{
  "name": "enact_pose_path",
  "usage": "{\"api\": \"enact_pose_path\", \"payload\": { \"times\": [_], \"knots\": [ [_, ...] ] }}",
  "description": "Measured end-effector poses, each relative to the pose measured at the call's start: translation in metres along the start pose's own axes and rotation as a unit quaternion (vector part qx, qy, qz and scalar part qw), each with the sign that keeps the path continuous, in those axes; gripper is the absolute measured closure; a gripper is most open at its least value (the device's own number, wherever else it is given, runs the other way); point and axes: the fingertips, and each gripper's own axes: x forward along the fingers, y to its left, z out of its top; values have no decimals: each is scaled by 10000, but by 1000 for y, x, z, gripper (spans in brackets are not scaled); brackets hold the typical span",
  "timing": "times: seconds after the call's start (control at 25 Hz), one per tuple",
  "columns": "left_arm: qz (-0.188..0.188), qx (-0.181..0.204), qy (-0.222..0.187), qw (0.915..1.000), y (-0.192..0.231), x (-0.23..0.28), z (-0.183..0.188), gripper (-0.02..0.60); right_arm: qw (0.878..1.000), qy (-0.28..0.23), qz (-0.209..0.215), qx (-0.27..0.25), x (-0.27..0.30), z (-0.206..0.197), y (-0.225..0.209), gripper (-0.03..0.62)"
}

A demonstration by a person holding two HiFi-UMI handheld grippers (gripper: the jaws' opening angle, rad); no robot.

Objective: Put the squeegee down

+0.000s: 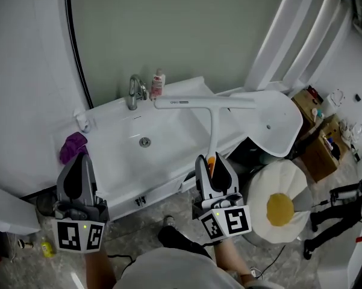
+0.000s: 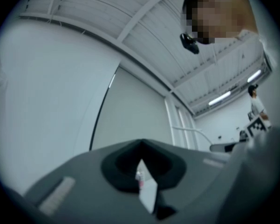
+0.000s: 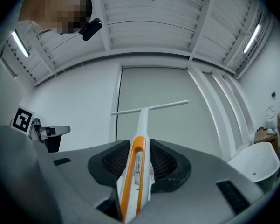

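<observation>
The squeegee (image 1: 212, 114) is white, with a long blade and an orange-trimmed handle. It is held upright over the front of the sink, blade level at the top. My right gripper (image 1: 212, 164) is shut on its handle, and the right gripper view shows the orange handle (image 3: 136, 171) pinched between the dark pads with the blade (image 3: 151, 108) up against the mirror wall. At the left, in front of the sink, my left gripper (image 1: 79, 161) has its jaws together and nothing in them. In the left gripper view its tips (image 2: 142, 164) meet.
A white sink (image 1: 111, 161) runs under the mirror, with a chrome tap (image 1: 134, 92), a small bottle (image 1: 158, 83) and a purple cloth (image 1: 72, 146) on it. To the right stand a toilet with raised lid (image 1: 277, 122), an egg-patterned cushion (image 1: 280, 206) and cardboard boxes (image 1: 319, 143).
</observation>
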Motion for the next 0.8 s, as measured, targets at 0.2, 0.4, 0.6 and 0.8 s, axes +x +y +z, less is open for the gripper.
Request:
{"api": "enact_pose_path", "payload": {
  "times": [0.2,0.4,0.6,0.8],
  "knots": [
    [60,32,8,10000,-7,48,-17,574,10000,51,79,-13,42,-7,-39,462],
    [129,66,63,9999,-13,87,-34,574,9996,208,200,-5,79,-22,-73,462],
    [172,69,135,9997,-21,121,-53,574,9984,496,261,24,111,-46,-110,462],
    [207,101,242,9994,-26,143,-73,574,9966,787,242,-21,138,-77,-148,462]
  ]
}}
